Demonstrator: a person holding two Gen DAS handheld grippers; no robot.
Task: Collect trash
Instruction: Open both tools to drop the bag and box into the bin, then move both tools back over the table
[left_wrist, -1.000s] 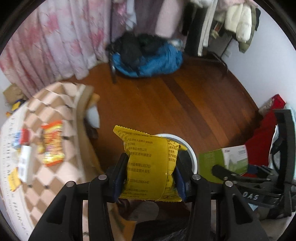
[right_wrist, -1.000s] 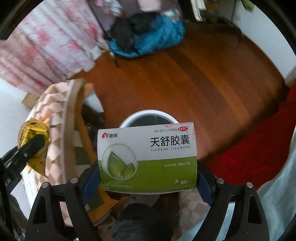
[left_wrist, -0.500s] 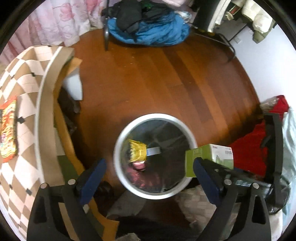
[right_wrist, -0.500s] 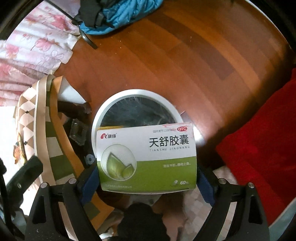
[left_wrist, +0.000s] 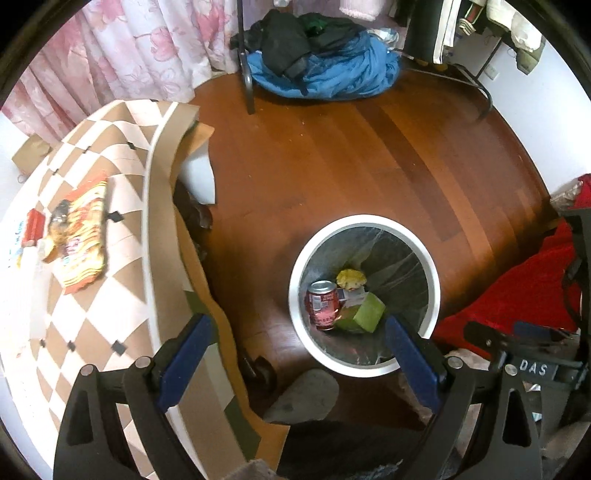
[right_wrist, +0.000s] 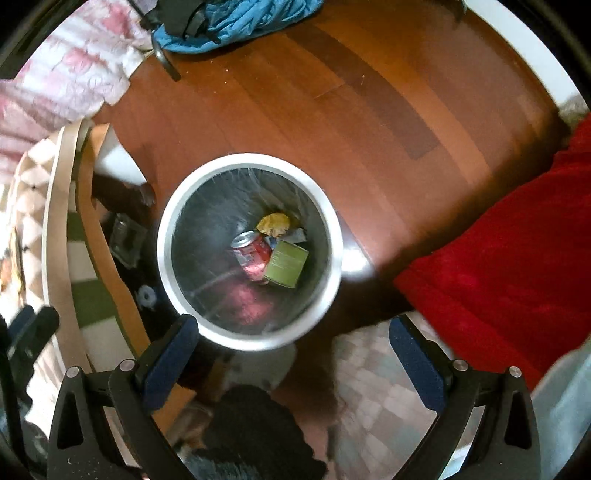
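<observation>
A white round trash bin stands on the wooden floor, also in the right wrist view. Inside lie a red can, a yellow snack packet and a green medicine box; all three also show in the right wrist view: can, packet, box. My left gripper is open and empty above the bin's near left side. My right gripper is open and empty above the bin. An orange snack wrapper lies on the checkered table.
A red box and small scraps lie by the wrapper on the table. Blue and black clothes are heaped at the far floor. A red blanket lies right of the bin. A slipper sits near the bin.
The left gripper opened and dropped the yellow packet into the bin, then shifted left. The right gripper opened and the green box fell into the bin.
</observation>
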